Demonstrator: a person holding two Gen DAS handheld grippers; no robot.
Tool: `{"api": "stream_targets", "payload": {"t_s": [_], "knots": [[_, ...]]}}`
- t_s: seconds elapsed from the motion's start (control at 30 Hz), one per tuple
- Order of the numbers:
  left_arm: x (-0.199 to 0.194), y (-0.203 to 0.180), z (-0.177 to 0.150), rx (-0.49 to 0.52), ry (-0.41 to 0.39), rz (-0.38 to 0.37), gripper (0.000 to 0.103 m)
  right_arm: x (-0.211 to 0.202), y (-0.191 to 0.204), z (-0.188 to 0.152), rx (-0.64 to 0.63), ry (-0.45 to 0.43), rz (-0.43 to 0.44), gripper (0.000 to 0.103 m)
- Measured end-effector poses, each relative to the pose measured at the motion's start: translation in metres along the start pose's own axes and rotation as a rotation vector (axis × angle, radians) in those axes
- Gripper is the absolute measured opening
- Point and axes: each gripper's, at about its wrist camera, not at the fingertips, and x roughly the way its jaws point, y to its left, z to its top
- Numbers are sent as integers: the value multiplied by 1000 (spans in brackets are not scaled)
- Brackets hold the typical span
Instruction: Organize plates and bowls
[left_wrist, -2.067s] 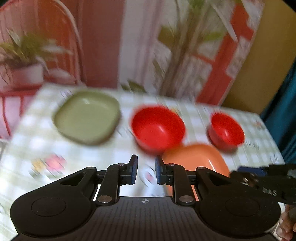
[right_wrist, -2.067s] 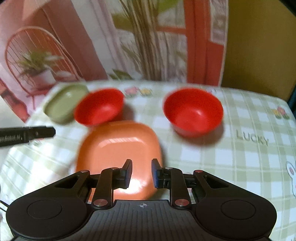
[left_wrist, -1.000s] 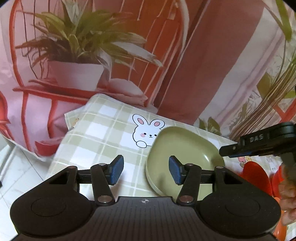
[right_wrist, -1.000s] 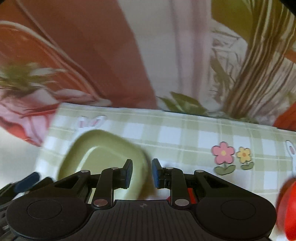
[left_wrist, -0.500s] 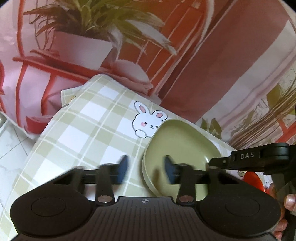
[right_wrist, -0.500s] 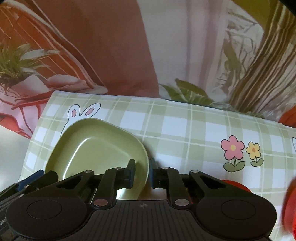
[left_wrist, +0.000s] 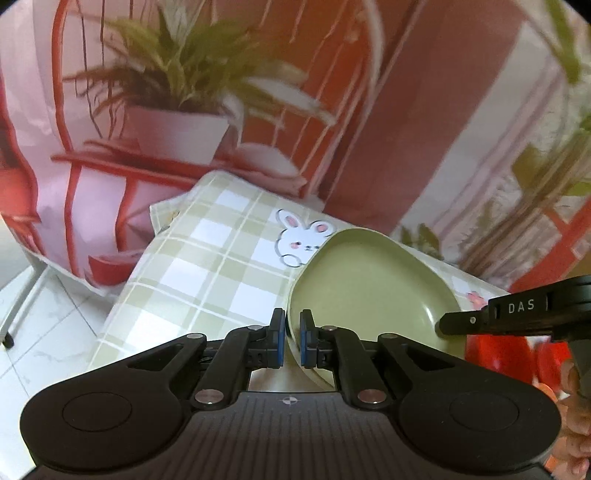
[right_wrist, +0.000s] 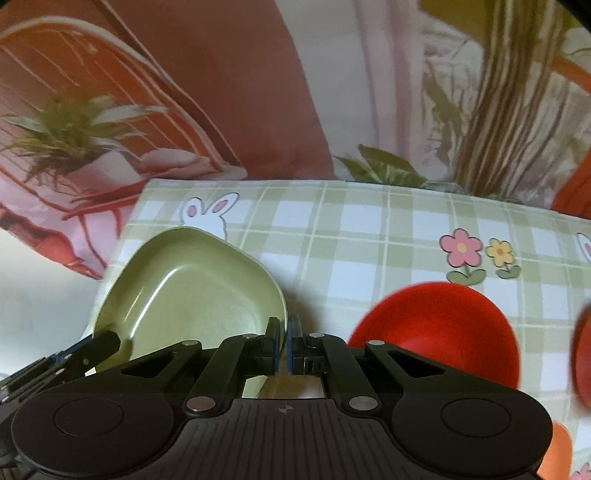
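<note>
Both claws: left claw (left_wrist: 291, 338) | right claw (right_wrist: 283, 345) | newly clamped on green plate (left_wrist: 369, 288) rim

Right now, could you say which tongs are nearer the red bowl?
Right. The right tongs grip the green plate beside the red bowl; the left tongs grip its opposite rim.

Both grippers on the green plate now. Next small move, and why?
Probably lift the green plate level with both hands and carry it toward the orange plate. The left gripper and right gripper pinch opposite sides of its rim, and the red bowl sits close beside it.
</note>
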Motion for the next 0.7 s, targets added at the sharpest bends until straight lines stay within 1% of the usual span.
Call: {"api": "stream_targets", "payload": {"t_s": [0.13, 0.3, 0.43, 0.53, 0.7], "knots": [[-29, -11, -9, 26, 1, -16, 9, -31, -14, -13, 3, -11, 37, 4], [-60, -43, -22, 79, -10, -35, 10, -65, -44, -31, 38, -24, 54, 4], [-73, -73, -32, 110, -11, -60, 10, -95, -76, -52, 53, -49, 53, 4], [-80, -97, -42, 135, -6, -99, 10, -116, -98, -65, 18, -76, 21, 4], [-81, -137, -63, 167, 35, -174, 12, -136, -149, -81, 88, -66, 2, 4]]}}
